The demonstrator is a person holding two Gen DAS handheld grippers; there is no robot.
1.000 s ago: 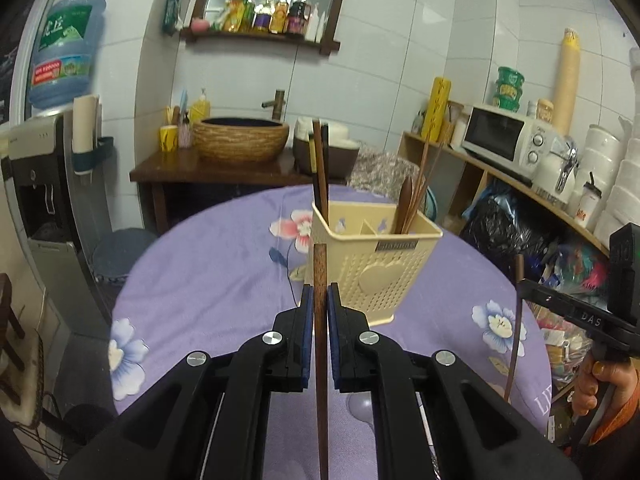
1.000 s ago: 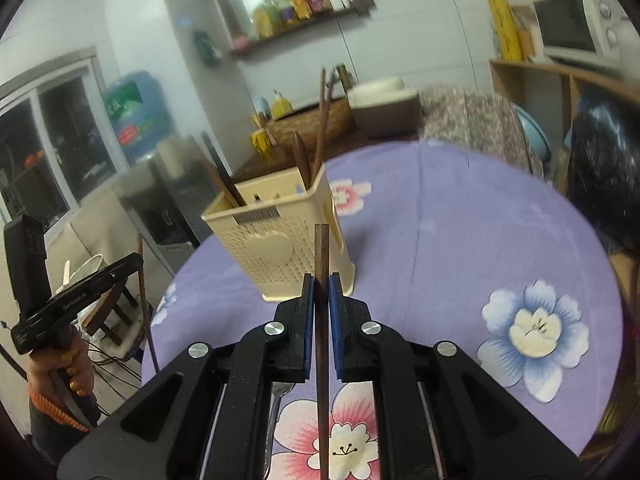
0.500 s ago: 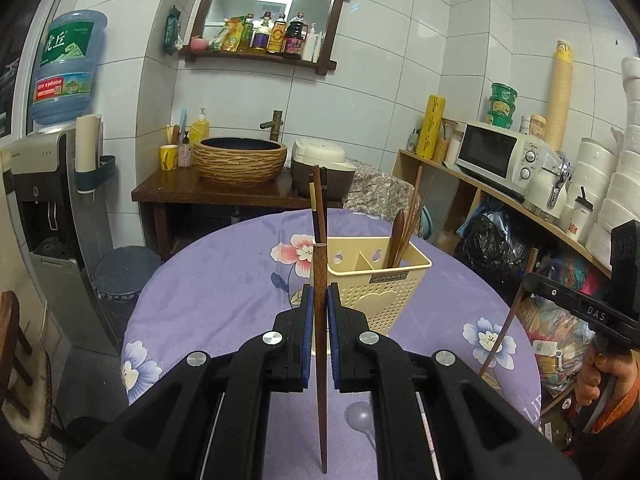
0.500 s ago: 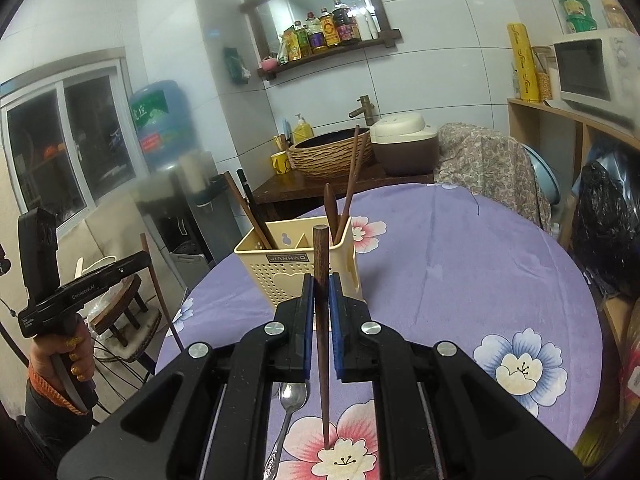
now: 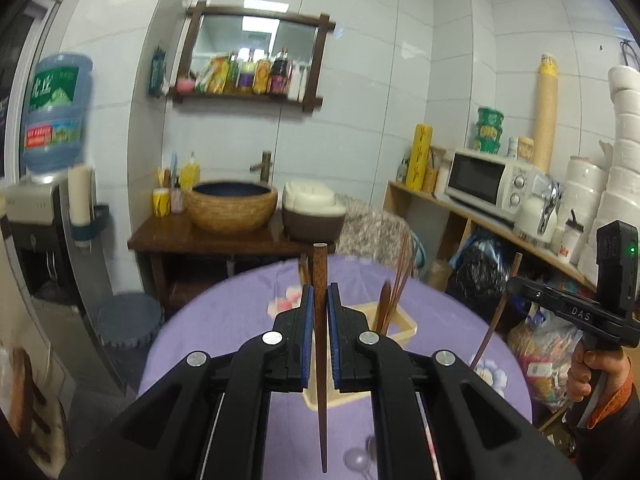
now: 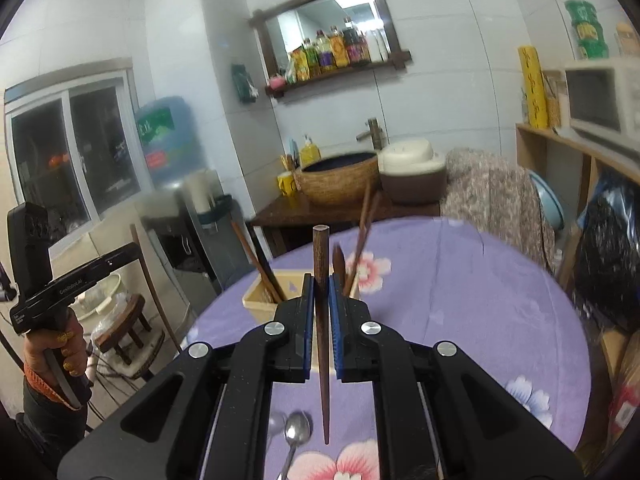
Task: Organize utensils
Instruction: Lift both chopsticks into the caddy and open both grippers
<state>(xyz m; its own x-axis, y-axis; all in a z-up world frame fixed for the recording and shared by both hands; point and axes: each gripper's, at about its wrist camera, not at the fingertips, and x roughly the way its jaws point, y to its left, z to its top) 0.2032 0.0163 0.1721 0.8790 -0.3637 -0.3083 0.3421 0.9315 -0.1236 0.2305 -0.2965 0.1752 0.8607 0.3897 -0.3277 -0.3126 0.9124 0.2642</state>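
Note:
My left gripper [image 5: 319,300] is shut on a dark wooden chopstick [image 5: 320,272] that hangs upright, tip down, above the purple table. Behind it stands the cream utensil basket [image 5: 400,326] with several brown utensils in it. My right gripper [image 6: 320,290] is likewise shut on a second wooden chopstick [image 6: 321,252], held upright over the cream basket [image 6: 260,298]. In the left wrist view the right gripper [image 5: 516,282] shows at the far right, held by a hand, with its chopstick [image 5: 498,312] slanting down. A metal spoon [image 6: 297,428] lies on the cloth below.
The round table carries a purple flowered cloth [image 6: 460,280]. A wooden washstand with a woven basin [image 5: 232,208] and a rice cooker [image 5: 312,214] stands behind it. Shelves with a microwave [image 5: 488,182] run along the right; a water dispenser [image 5: 52,120] and a stool [image 6: 128,320] stand at the left.
Both grippers have risen with their chopsticks. The basket and table have sunk lower in both views and now sit partly behind the fingers.

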